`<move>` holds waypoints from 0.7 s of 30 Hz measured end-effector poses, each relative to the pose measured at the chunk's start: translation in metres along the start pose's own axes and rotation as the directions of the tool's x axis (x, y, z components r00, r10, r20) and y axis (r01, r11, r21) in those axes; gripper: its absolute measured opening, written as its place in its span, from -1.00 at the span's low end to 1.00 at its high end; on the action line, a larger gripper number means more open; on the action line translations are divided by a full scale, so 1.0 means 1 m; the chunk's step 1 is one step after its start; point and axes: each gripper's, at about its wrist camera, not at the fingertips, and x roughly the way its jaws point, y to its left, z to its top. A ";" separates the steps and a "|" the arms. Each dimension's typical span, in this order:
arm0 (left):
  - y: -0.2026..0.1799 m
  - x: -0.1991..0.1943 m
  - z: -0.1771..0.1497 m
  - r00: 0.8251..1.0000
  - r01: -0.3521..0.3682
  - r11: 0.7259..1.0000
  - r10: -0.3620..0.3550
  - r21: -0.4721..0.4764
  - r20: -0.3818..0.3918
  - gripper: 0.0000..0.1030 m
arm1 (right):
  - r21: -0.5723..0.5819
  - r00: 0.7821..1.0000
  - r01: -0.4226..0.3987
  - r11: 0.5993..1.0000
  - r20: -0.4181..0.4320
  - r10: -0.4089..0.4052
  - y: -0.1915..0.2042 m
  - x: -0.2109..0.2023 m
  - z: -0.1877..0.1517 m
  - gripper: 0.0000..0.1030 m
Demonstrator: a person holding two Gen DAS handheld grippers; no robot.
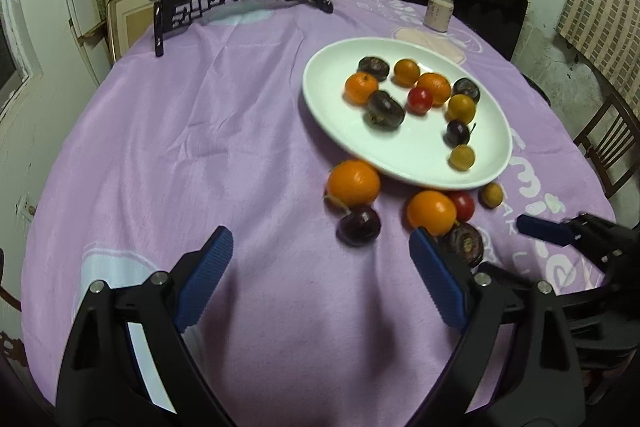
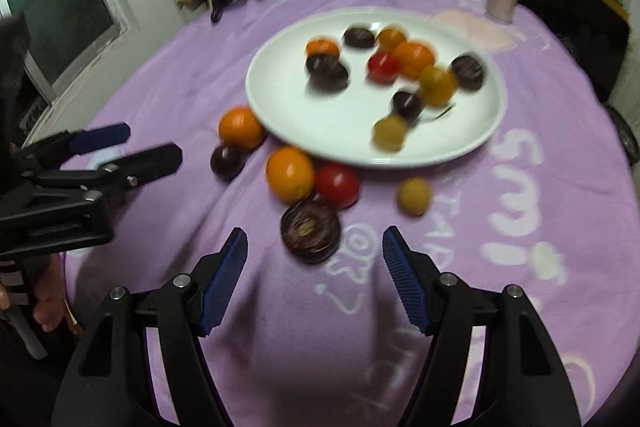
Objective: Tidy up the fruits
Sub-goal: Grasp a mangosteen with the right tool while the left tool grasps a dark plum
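Fruits: six off plate, ten on.

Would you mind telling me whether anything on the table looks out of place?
Yes: six fruits lie on the purple cloth beside the white plate, not on it, among them an orange, a red tomato and a dark wrinkled fruit.

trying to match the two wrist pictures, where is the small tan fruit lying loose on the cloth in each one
Left wrist view: the small tan fruit sits right of centre on the cloth, just below the near right rim of the white plate.
Right wrist view: the same fruit sits right of centre, below the plate's near rim.
Shared landmark: the red fruit off the plate lies to its left.
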 end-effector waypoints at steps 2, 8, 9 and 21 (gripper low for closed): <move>0.003 0.002 -0.002 1.000 -0.003 1.000 0.003 -0.004 -0.010 0.78 | -0.003 1.000 -0.001 1.000 -0.018 0.000 0.003 0.012 0.000 0.37; 0.005 0.006 -0.004 1.000 -0.008 1.000 0.008 -0.006 -0.025 0.78 | -0.059 0.998 0.058 0.997 -0.001 -0.059 0.012 0.027 0.001 -0.24; 0.004 0.007 -0.004 1.000 -0.008 1.000 0.008 -0.004 -0.028 0.78 | -0.039 0.999 0.033 0.999 -0.002 -0.033 0.009 0.025 0.000 -0.24; -0.021 0.035 0.001 0.997 -0.003 0.998 0.007 0.058 -0.075 0.68 | 0.084 0.998 0.042 0.996 0.040 -0.045 -0.032 -0.010 -0.015 -0.24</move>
